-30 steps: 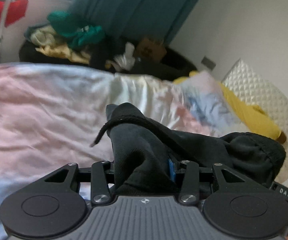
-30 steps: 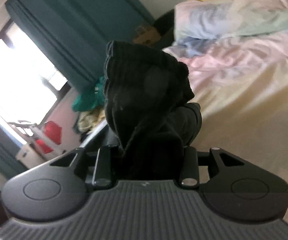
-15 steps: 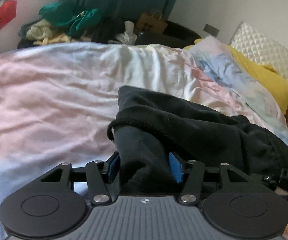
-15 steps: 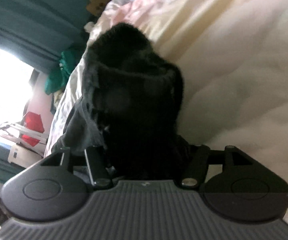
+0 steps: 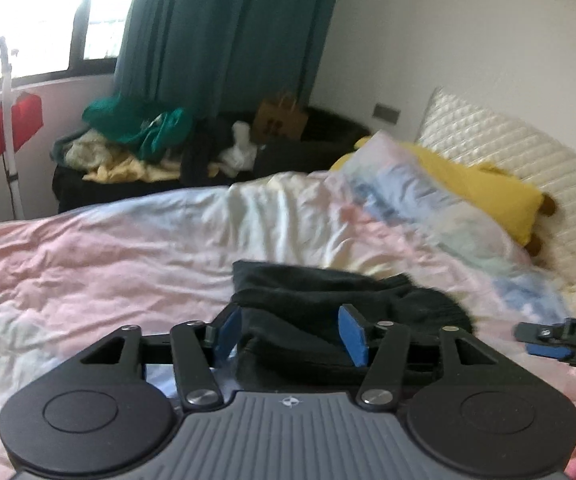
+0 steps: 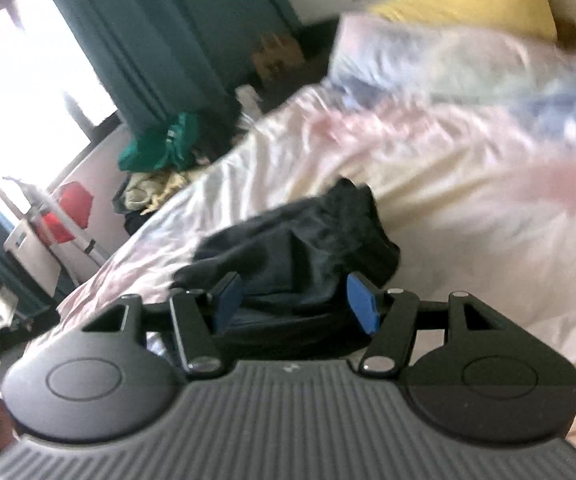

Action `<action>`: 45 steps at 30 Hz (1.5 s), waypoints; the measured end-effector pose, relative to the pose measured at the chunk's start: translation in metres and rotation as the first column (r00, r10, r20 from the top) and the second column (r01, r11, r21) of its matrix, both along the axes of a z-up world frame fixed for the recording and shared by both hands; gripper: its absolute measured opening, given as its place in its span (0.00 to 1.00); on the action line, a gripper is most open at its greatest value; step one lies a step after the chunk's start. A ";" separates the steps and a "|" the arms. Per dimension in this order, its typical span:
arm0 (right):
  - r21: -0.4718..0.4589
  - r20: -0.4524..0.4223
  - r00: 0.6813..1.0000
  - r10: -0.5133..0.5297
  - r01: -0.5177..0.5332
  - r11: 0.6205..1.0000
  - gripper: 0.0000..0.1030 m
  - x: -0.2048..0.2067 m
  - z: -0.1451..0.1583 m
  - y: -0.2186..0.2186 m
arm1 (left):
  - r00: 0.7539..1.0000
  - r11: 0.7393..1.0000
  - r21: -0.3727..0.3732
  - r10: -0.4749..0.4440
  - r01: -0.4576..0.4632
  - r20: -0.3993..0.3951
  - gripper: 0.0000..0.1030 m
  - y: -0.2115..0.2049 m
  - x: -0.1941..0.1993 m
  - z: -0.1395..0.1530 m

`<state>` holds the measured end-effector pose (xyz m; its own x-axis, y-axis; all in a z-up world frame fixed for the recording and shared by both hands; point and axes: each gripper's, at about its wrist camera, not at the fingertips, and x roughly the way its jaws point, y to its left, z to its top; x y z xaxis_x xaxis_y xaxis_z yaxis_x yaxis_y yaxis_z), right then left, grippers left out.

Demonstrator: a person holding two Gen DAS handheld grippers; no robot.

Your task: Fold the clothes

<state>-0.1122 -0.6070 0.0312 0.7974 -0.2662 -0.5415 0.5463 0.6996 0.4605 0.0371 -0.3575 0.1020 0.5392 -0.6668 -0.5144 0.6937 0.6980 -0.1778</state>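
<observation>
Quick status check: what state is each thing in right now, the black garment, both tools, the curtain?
Black garment: bunched on the bed, released.
Left tool: open, just widened, pads clear of the cloth.
Right tool: open, just widened, garment lying beyond it.
Curtain: drawn aside, window uncovered.
Bedcover: spread out, wrinkled.

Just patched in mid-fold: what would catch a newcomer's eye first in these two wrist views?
The black garment stands out, bunched dark on the pale pink and white duvet right ahead of both grippers. The left gripper and right gripper have just been opening; their blue fingers now stand apart, and the cloth lies beyond them, unpinched. Further back, a yellow pillow leans by the headboard and teal curtains hang over piled clothes.
</observation>
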 end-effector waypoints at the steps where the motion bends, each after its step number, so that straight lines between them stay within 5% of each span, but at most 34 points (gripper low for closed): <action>1: -0.027 0.009 1.000 0.009 -0.009 1.000 0.61 -0.006 0.010 0.010 | 1.000 1.000 -0.024 -0.003 0.004 0.014 0.69 0.008 -0.013 0.008; 3: -0.065 0.035 0.999 0.015 -0.012 0.998 0.64 -0.017 0.023 0.030 | 0.998 0.997 -0.076 -0.005 0.009 0.057 0.92 0.026 -0.042 0.023; 5: -0.104 0.059 0.998 0.015 -0.009 0.995 0.73 -0.030 0.034 0.051 | 0.996 0.993 -0.118 -0.006 0.017 0.093 1.00 0.043 -0.070 0.034; 11: -0.261 0.076 0.994 0.076 -0.054 0.964 0.73 -0.060 0.043 0.123 | 0.986 0.995 -0.094 0.026 -0.011 0.163 1.00 0.076 -0.133 0.044; 13: -0.304 0.099 0.991 0.094 -0.060 0.951 0.91 -0.069 0.041 0.142 | 0.982 0.997 -0.078 0.036 -0.022 0.184 1.00 0.087 -0.148 0.042; 18: -0.400 0.136 0.985 0.103 -0.041 0.916 1.00 -0.086 0.035 0.184 | 0.963 0.997 -0.038 0.075 -0.067 0.259 1.00 0.108 -0.174 0.034; 26: -0.428 0.150 0.988 0.033 0.035 0.903 1.00 -0.078 0.010 0.221 | 0.954 0.997 -0.015 0.075 -0.074 0.291 1.00 0.125 -0.178 0.004; 33: -0.462 0.073 0.997 0.002 0.032 0.886 1.00 -0.054 -0.019 0.239 | 0.954 0.998 0.003 0.065 -0.069 0.294 1.00 0.129 -0.158 -0.023; 45: -0.483 0.053 0.998 -0.040 0.061 0.874 1.00 -0.048 -0.025 0.248 | 0.964 0.996 0.028 0.080 -0.090 0.253 1.00 0.134 -0.133 -0.048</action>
<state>-0.1599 -0.3591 0.0059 0.7942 -0.5269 -0.3027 0.5750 0.8127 0.0940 -0.0955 -0.2239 0.0542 0.7081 -0.5955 -0.3795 0.6506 0.7590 0.0230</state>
